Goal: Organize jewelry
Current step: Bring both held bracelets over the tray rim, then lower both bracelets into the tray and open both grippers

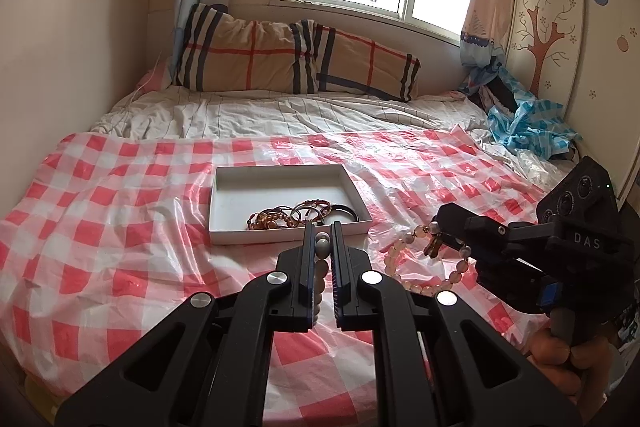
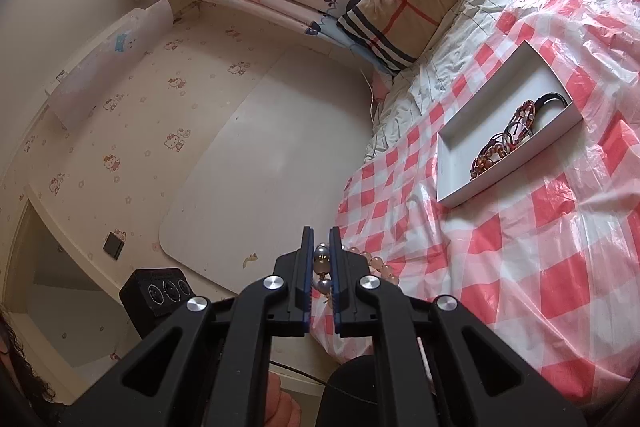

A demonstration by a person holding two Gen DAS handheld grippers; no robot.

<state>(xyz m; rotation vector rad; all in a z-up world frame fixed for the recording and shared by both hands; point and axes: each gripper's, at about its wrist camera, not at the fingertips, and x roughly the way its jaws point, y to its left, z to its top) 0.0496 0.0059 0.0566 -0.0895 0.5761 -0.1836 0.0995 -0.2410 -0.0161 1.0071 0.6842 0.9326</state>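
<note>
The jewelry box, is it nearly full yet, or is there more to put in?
Partly done: several bracelets already lie in the white box. In hand: both tongs, left and right, are shut on one pale bead bracelet above the checked cover. Left: getting it into the box. No other loose jewelry shows.

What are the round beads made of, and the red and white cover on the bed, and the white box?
Bead string: pale, see-through peach and grey balls with a shine, probably polished stone or glass.
Checked cover: thin plastic sheet, glossy, crinkled, catching glare.
White box: looks like matte cardboard, with thin straight walls.
</note>
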